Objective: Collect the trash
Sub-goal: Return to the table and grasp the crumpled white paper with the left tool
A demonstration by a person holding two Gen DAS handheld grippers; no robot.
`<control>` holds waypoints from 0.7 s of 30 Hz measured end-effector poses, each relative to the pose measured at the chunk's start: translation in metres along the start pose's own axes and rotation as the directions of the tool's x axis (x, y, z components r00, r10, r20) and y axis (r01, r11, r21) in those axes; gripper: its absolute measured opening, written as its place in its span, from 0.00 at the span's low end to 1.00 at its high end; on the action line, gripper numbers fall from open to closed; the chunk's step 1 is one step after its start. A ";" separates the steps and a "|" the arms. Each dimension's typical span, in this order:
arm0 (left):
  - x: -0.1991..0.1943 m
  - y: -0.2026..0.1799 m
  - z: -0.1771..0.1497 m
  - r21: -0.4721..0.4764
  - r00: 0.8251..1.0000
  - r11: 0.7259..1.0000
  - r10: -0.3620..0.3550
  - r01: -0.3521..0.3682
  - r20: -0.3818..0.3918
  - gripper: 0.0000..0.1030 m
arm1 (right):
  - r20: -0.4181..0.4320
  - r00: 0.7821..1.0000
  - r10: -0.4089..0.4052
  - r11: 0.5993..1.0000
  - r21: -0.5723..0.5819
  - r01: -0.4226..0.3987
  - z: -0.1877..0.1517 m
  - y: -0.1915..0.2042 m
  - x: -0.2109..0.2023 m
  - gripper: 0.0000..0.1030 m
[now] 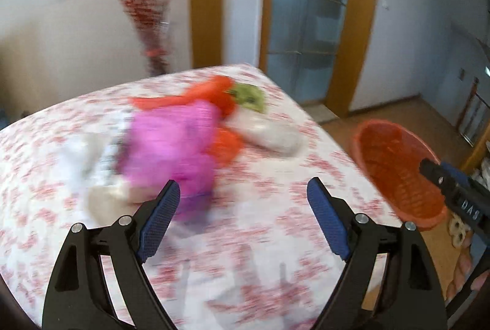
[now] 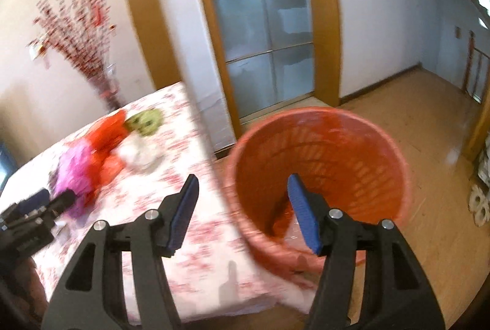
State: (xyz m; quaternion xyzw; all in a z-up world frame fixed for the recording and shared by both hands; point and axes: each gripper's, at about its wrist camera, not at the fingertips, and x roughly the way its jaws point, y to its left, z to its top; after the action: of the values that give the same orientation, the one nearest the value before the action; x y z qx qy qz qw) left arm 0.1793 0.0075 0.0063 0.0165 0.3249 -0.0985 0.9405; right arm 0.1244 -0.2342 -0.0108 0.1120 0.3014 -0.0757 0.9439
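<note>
While both tongs, left tongs (image 1: 243, 195) and right tongs (image 2: 242, 192), hang open and empty, crumpled trash (image 1: 171, 146) waits mid-desk (image 1: 275, 238), so the next move is grasping a piece for the orange bin (image 2: 321, 158) beside the desk's right edge.

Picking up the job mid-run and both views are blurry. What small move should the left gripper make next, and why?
Probably ease the left gripper forward and close on the pink bag. Its jaws stand open and empty just short of the trash pile on the table, and the pink bag is nearest. The orange basket waits beside the table edge, under the open right gripper.
</note>
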 end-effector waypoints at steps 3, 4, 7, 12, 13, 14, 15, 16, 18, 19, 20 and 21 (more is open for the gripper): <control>-0.015 0.034 -0.004 -0.041 0.996 0.996 0.083 -0.081 0.036 0.81 | -0.015 0.999 0.037 0.998 -0.041 -0.038 -0.005 0.027 0.002 0.58; -0.017 0.042 -0.006 -0.050 0.994 0.993 0.105 -0.103 0.042 0.81 | -0.020 0.999 0.050 0.997 -0.058 -0.051 -0.008 0.038 0.003 0.58; -0.017 0.070 -0.010 -0.079 0.984 0.982 0.173 -0.171 0.028 0.81 | -0.035 0.996 0.080 0.992 -0.099 -0.083 -0.013 0.063 0.005 0.58; 0.008 0.097 -0.019 -0.126 0.978 0.971 0.197 -0.204 -0.070 0.81 | -0.052 0.993 0.103 0.984 -0.143 -0.110 -0.019 0.090 0.008 0.58; 0.012 0.100 -0.021 -0.132 0.977 0.970 0.194 -0.204 -0.083 0.80 | -0.055 0.993 0.104 0.982 -0.152 -0.111 -0.020 0.094 0.008 0.58; 0.014 0.104 -0.024 -0.135 0.976 0.969 0.195 -0.206 -0.093 0.77 | -0.057 0.993 0.104 0.981 -0.157 -0.111 -0.020 0.096 0.009 0.58; 0.015 0.106 -0.026 -0.137 0.976 0.969 0.194 -0.206 -0.099 0.75 | -0.059 0.993 0.103 0.981 -0.161 -0.111 -0.020 0.099 0.010 0.58; 0.016 0.110 -0.029 -0.142 0.976 0.969 0.189 -0.203 -0.107 0.73 | -0.060 0.993 0.103 0.980 -0.163 -0.112 -0.021 0.099 0.009 0.58; 0.017 0.116 -0.033 -0.152 0.975 0.968 0.184 -0.202 -0.121 0.69 | -0.064 0.993 0.102 0.980 -0.165 -0.112 -0.021 0.102 0.011 0.58; 0.018 0.121 -0.035 -0.159 0.975 0.966 0.182 -0.202 -0.130 0.66 | -0.066 0.993 0.102 0.980 -0.167 -0.112 -0.021 0.103 0.013 0.58; 0.017 0.125 -0.038 -0.166 0.974 0.965 0.181 -0.202 -0.135 0.64 | -0.068 0.992 0.103 0.979 -0.168 -0.113 -0.020 0.103 0.014 0.58; 0.017 0.127 -0.040 -0.174 0.973 0.963 0.182 -0.205 -0.140 0.64 | -0.070 0.992 0.104 0.979 -0.170 -0.115 -0.021 0.104 0.015 0.58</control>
State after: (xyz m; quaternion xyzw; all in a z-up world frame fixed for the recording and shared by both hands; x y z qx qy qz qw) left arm 0.1929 0.1330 -0.0401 -0.0342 0.3866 0.0261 0.9212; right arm 0.1469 -0.1297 -0.0188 0.0479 0.3289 0.0063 0.9431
